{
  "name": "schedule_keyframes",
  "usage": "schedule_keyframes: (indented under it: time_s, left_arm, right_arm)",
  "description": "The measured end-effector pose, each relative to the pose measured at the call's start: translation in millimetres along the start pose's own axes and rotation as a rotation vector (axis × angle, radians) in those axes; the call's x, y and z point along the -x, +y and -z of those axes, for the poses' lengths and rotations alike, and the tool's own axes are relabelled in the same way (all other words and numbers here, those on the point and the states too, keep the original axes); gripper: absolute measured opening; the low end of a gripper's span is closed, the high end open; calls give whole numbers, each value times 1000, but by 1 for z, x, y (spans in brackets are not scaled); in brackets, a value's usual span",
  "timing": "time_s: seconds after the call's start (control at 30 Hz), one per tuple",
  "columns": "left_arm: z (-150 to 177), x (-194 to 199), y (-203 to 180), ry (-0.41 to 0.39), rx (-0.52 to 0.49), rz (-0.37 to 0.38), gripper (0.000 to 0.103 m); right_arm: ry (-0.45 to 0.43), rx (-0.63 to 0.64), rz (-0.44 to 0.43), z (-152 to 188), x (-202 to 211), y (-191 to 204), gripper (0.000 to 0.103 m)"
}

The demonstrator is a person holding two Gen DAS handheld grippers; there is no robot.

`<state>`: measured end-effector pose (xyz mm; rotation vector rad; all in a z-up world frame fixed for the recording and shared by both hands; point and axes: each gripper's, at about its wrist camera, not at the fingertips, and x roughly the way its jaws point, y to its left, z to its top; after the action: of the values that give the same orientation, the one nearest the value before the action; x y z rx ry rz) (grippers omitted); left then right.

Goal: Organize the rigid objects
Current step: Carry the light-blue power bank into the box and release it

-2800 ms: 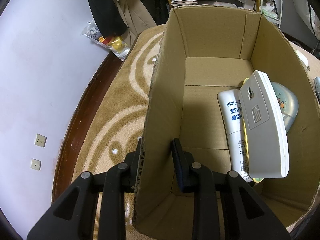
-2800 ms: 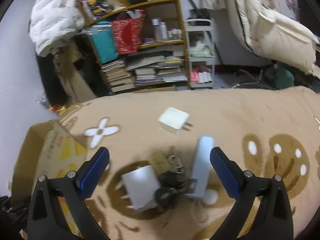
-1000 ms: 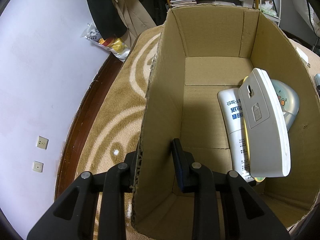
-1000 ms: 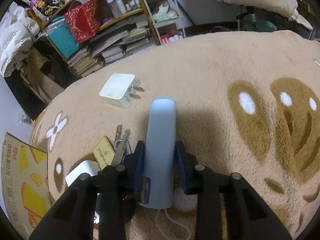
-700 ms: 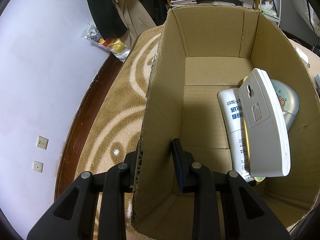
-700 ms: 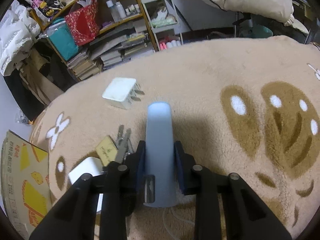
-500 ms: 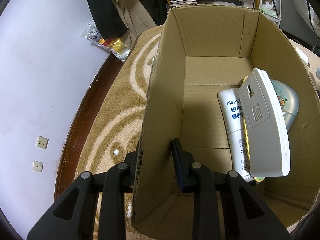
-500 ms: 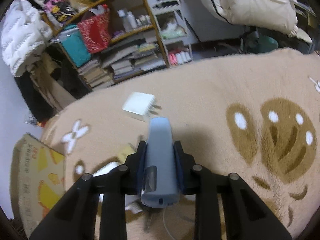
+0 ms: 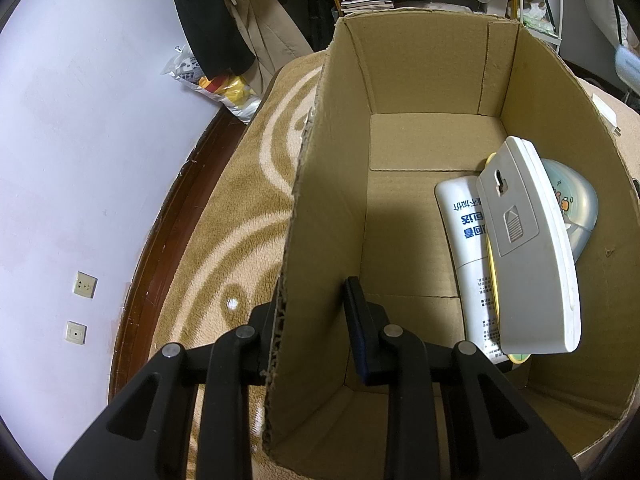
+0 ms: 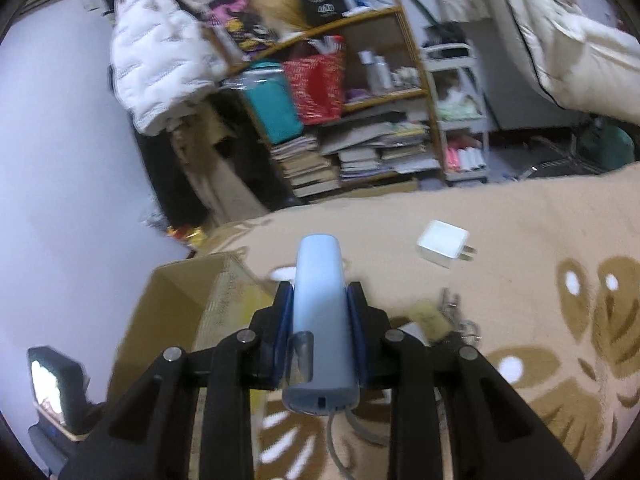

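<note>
The left gripper (image 9: 312, 312) is clamped on the near-left wall of the cardboard box (image 9: 432, 32), one finger outside, one inside. In the box, along its right wall, a grey remote (image 9: 528, 256) lies over a white tube (image 9: 464, 236). The right gripper (image 10: 320, 320) pinches a pale blue power bank (image 10: 320, 304) (its cable dangling) above the carpet (image 10: 532, 240), where a white charger (image 10: 442, 243) lies.

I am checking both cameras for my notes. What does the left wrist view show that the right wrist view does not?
Only the left wrist view shows the box's inside: a white remote lying over a white tube, and the left gripper clamping the wall.

Only the right wrist view shows the right gripper holding a blue power bank, and a white charger plug.

Both show the cardboard box and the rug.
</note>
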<state>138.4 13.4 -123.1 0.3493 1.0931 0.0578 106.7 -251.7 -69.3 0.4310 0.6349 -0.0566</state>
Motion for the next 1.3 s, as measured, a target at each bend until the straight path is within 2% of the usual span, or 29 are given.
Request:
schedule_keyframes:
  time_s: [0.33,0.6,0.93,1.3]
  left_arm:
    - [0,1,-1,0,0,-1,26]
    - [-1,0,0,1,2,1,26]
    - [0,0,-1,1,1,0,26]
    - [1,-2,-1,1,5,6,26]
  right_arm:
    - [15,84,-102,11,6,48,28]
    - [50,113,-192,28,2,70,28]
    - [102,206,-208,55,-8,100,28]
    - [141,242,-180,73,-23,107,28]
